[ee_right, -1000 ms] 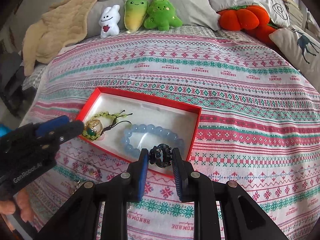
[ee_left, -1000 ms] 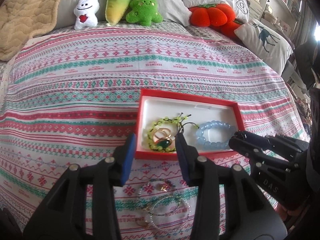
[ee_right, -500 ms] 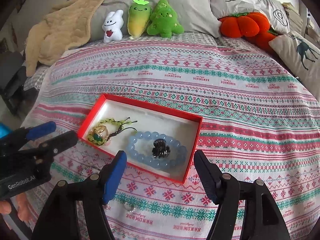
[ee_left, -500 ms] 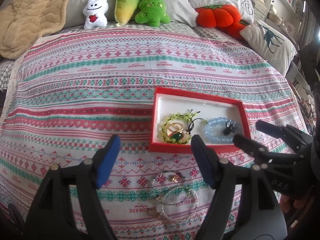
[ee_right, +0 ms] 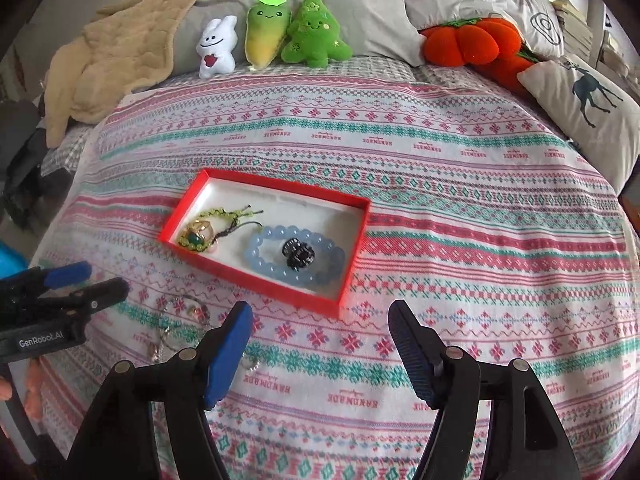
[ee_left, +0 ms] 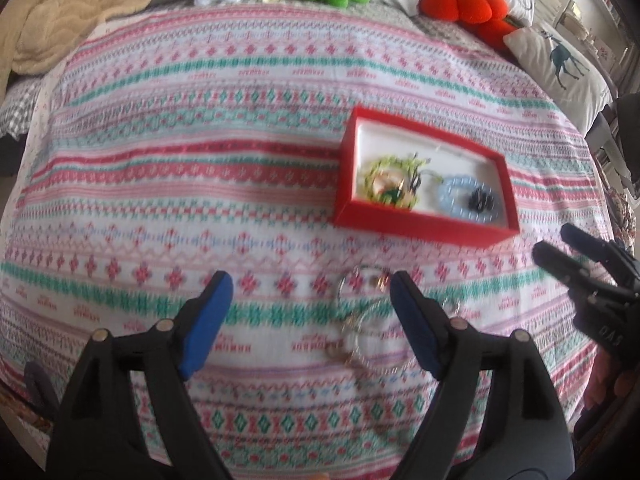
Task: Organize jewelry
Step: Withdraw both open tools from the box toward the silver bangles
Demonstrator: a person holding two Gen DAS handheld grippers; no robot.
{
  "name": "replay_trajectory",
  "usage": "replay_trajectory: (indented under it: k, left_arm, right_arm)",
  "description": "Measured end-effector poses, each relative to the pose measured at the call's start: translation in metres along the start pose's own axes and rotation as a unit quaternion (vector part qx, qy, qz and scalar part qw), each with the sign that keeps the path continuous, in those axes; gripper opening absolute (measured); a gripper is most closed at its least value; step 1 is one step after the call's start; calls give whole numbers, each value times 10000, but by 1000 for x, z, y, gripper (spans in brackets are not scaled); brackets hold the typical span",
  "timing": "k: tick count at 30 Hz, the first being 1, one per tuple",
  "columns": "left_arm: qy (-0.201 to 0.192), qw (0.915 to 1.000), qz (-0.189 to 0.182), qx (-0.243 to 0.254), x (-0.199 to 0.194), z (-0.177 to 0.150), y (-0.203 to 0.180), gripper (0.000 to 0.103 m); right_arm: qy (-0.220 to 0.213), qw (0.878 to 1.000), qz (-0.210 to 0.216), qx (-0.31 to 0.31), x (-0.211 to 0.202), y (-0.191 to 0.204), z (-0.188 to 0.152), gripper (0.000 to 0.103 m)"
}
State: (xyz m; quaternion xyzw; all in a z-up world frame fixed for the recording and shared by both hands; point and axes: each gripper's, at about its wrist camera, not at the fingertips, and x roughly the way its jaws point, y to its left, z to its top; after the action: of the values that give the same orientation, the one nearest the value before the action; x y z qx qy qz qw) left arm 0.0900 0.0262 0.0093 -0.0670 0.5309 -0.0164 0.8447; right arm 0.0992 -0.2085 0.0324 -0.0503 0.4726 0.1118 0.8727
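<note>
A red box [ee_left: 420, 226] with a white inside lies on the patterned bedspread. In it are a green bead bracelet with rings [ee_right: 196, 238], a blue bead bracelet [ee_right: 260, 256] and, inside that ring, a black hair clip [ee_right: 298, 253]. Loose silver bracelets and rings [ee_left: 360, 320] lie on the bedspread in front of the box, just inside my left gripper's right finger. My left gripper [ee_left: 310, 284] is empty and its jaws are opening. My right gripper [ee_right: 320, 312] stands open and empty, short of the box's near edge.
Plush toys [ee_right: 272, 36] and grey pillows line the head of the bed. An orange pumpkin plush [ee_right: 464, 42] and a deer pillow [ee_right: 588, 100] sit at the right. A beige blanket [ee_right: 116, 56] lies at the back left.
My right gripper opened and left the black clip in the box inside the blue bracelet, then drew back. My left gripper opened wide and shifted left, away from the box.
</note>
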Motion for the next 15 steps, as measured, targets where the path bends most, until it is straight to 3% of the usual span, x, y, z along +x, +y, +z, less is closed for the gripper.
replay_trajectory:
  k: [15]
  left_arm:
    - [480,9984,-231,-194,8,-28,13,81]
  right_arm:
    - [489,9984,-284,-8,-1,-3,-26,73]
